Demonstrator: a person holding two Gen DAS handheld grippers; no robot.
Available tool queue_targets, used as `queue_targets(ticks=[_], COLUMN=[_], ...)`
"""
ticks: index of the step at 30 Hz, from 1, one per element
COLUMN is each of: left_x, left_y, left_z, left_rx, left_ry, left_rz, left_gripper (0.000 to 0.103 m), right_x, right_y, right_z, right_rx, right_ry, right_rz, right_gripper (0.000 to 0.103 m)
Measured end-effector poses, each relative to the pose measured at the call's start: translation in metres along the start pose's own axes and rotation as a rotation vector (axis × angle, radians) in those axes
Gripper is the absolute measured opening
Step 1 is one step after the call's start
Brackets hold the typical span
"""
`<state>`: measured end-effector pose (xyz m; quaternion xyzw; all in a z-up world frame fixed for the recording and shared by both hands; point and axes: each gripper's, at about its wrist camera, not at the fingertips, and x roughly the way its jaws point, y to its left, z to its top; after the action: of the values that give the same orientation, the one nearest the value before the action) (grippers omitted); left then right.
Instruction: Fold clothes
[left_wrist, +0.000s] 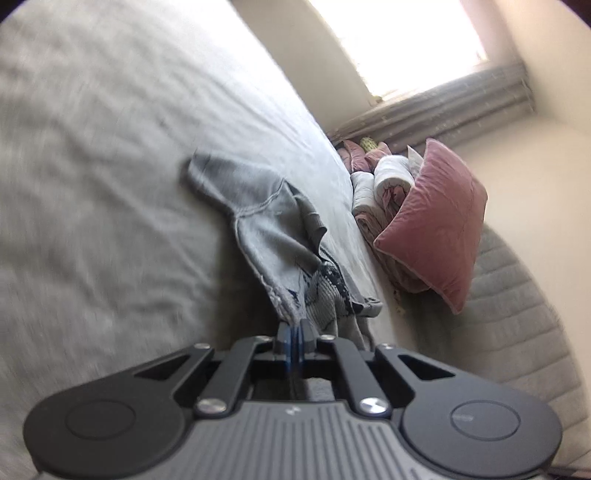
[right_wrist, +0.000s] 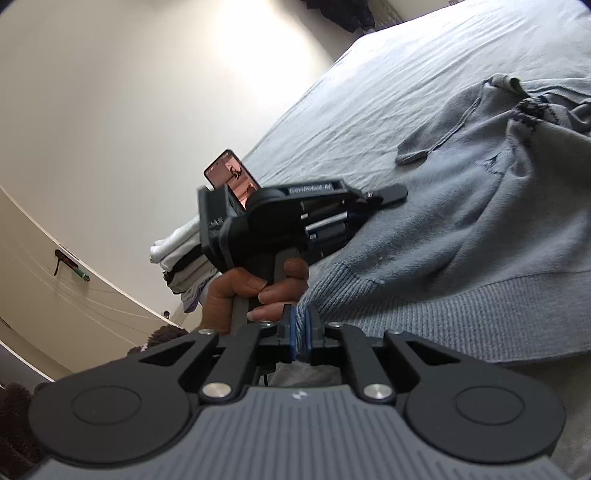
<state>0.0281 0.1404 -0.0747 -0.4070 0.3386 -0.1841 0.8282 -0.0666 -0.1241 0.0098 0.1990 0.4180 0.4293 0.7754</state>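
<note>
A grey knit sweater (left_wrist: 266, 214) lies crumpled on the bed, its dark patterned inside showing near my left gripper (left_wrist: 295, 332). That gripper is shut, with an edge of the sweater pinched between its blue pads. In the right wrist view the sweater (right_wrist: 480, 221) spreads across the bed. My right gripper (right_wrist: 301, 326) is shut on a corner of the ribbed hem (right_wrist: 406, 306). The same view shows the left gripper (right_wrist: 386, 194) from the side, held by a hand (right_wrist: 258, 288), its tips down on the sweater.
A grey bed sheet (left_wrist: 92, 166) covers the bed. A pink pillow (left_wrist: 432, 225) and rolled blankets (left_wrist: 384, 177) lie at the bed's far edge by a curtain (left_wrist: 443, 107). A stack of folded clothes (right_wrist: 181, 258) sits beyond the hand. A phone (right_wrist: 231, 173) is mounted on the left gripper.
</note>
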Motion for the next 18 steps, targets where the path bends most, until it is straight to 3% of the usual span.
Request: queue_targets(ticks=[6, 12, 18], left_x=[-0.018, -0.036, -0.022], left_y=[-0.003, 0.019, 0.036], left_z=[0.023, 0.039, 0.041], left_rx=[0.112, 0.188, 0.303], left_ry=[-0.025, -0.032, 0.063], left_rz=[0.060, 0.140, 0.246], left_gripper=[0.003, 0.003, 0.003], right_x=[0.038, 0.091, 0.132], right_y=[0.022, 0.034, 0.022], right_z=[0.003, 0.003, -0.005], right_rx=[-0.041, -0.048, -0.012], right_ry=[0.055, 0.102, 0.148], right_rz=[0.001, 0.021, -0.020], right_gripper=[0.009, 0.009, 0.009])
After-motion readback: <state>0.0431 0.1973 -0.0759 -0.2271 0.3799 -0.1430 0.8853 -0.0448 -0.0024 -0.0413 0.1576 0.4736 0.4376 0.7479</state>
